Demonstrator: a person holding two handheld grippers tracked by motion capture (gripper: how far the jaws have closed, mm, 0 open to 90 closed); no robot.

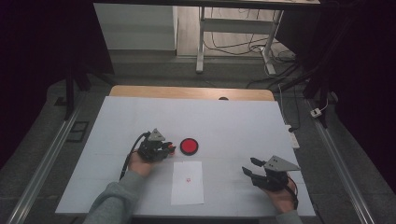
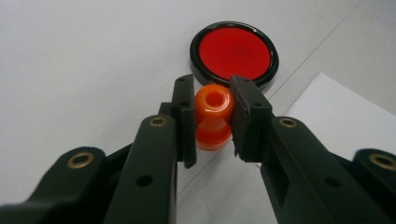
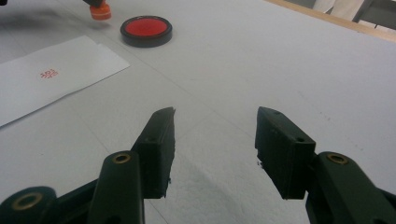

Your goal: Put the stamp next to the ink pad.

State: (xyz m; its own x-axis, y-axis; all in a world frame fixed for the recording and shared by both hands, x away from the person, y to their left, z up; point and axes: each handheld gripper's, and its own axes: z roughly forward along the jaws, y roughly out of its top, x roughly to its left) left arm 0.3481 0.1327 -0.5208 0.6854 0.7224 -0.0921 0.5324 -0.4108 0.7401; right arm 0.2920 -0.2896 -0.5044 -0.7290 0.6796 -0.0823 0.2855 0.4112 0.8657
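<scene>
The orange stamp (image 2: pixel 213 116) sits pinched between the jaws of the left gripper (image 2: pixel 212 119), which press on its rounded knob from both sides while its wider base points down at the table. Just beyond it lies the red ink pad (image 2: pixel 234 52) in its black rim, and beside that the corner of the white paper (image 2: pixel 343 121). From the high view, the left gripper (image 1: pixel 156 147) is just left of the ink pad (image 1: pixel 189 146), with the paper (image 1: pixel 187 182) nearer the person and already carrying a small red mark (image 1: pixel 188 179).

The knob is smooth and round, so the stamp could, I judge, twist or slip in the grip if pressed down off-centre, smearing ink on the white table cover (image 1: pixel 233 121).

The right gripper (image 1: pixel 267 172) rests well apart with its jaws spread and nothing between them. Open cover lies all around, and the far wooden table edge (image 1: pixel 191 92) is distant.
</scene>
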